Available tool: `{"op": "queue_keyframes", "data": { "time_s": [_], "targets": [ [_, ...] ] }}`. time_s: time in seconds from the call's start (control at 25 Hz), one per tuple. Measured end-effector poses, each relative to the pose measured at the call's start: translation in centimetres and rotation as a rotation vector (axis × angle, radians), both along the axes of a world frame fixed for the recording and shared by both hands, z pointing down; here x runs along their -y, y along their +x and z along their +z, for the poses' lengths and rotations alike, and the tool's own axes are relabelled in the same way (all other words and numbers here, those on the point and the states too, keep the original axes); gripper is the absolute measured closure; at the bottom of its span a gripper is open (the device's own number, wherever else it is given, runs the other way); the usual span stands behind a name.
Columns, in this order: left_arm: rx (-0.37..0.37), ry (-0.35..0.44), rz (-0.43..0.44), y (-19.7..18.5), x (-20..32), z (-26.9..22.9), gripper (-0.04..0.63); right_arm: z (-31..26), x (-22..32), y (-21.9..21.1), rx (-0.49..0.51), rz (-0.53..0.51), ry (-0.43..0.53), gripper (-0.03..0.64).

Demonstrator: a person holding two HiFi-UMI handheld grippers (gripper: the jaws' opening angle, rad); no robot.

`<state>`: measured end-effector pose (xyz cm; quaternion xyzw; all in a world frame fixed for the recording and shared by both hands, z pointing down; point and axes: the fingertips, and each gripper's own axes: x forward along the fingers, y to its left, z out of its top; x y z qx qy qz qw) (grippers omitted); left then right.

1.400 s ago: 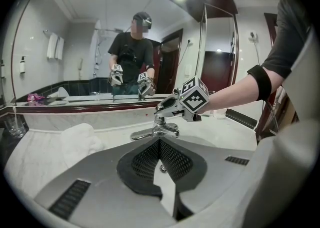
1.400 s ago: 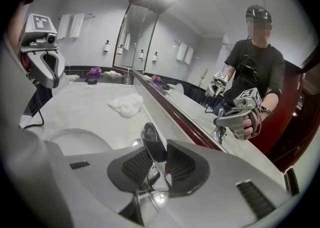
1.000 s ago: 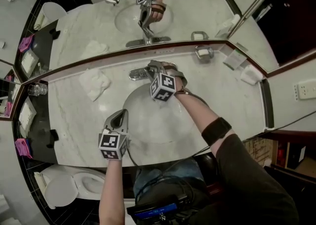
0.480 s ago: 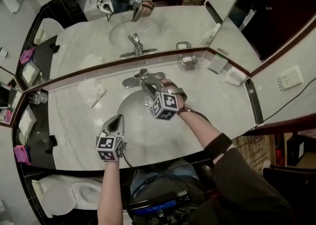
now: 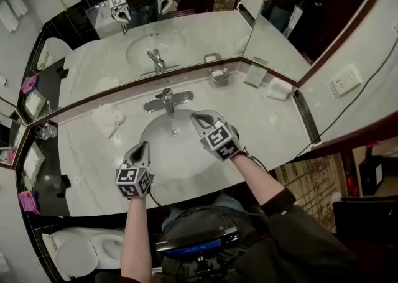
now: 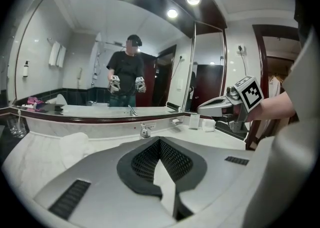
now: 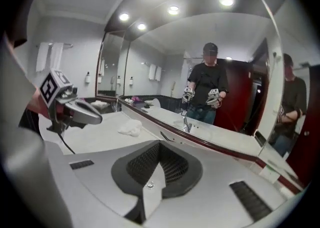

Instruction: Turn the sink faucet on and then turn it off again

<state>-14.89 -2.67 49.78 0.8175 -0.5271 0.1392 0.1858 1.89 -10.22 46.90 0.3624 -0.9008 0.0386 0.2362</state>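
Observation:
The chrome faucet (image 5: 166,99) stands behind the oval sink basin (image 5: 163,162), and neither gripper touches it. No water stream shows. My right gripper (image 5: 195,115) hovers over the basin's right side, clear of the faucet. Its jaws have just been closing and are shut with nothing between them (image 7: 160,144). My left gripper (image 5: 142,146) is shut and empty over the basin's left rim. In the left gripper view the faucet (image 6: 145,131) lies ahead beyond the shut jaws, with the right gripper (image 6: 212,105) at the right.
A crumpled white towel (image 5: 107,119) lies left of the faucet. A soap dish (image 5: 217,74) and small packets (image 5: 278,89) sit along the mirror at the right. A glass (image 5: 42,131) stands at the far left. A toilet (image 5: 81,249) is below the counter.
My right gripper has come off the faucet, drawn back over the basin towards the person, rolled, and closed its jaws. The left gripper rose slightly and stayed shut.

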Motion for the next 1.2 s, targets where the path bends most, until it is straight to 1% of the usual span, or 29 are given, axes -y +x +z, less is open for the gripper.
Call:
{"op": "queue_keyframes", "data": {
  "time_s": [0.2, 0.32, 0.4, 0.56, 0.72, 0.84, 1.0, 1.08, 1.2],
  "targets": [
    [-0.014, 0.011, 0.004, 0.8, -0.2, -0.8, 0.594, 0.5, -2.5, 3.7, 0.189, 0.115, -0.101, 0.595],
    [-0.013, 0.012, 0.007, 1.0, -0.6, -1.0, 0.594, 1.4, -3.9, 5.1, 0.273, 0.167, -0.161, 0.596],
    [-0.008, 0.017, 0.008, 1.1, -0.7, -1.1, 0.594, 2.3, -4.5, 5.8, 0.306, 0.188, -0.193, 0.595],
    [0.031, 0.034, 0.018, 1.5, -0.8, -1.6, 0.595, 3.3, -4.9, 6.6, 0.316, 0.198, -0.213, 0.595],
    [0.003, 0.029, 0.011, 1.6, -0.8, -1.4, 0.594, 3.5, -4.9, 6.6, 0.306, 0.196, -0.211, 0.595],
    [-0.005, 0.025, 0.01, 1.8, -0.7, -1.2, 0.594, 3.9, -4.7, 6.3, 0.281, 0.184, -0.204, 0.595],
    [0.001, 0.015, 0.01, 1.8, -0.4, -1.1, 0.594, 4.2, -4.1, 5.9, 0.251, 0.168, -0.192, 0.595],
    [0.002, 0.009, 0.007, 1.6, -0.3, -1.0, 0.594, 4.3, -3.6, 5.8, 0.229, 0.167, -0.172, 0.595],
    [0.006, 0.002, 0.0, 1.3, 0.0, -0.9, 0.594, 4.7, -2.3, 5.7, 0.165, 0.173, -0.126, 0.594]
  ]
}}
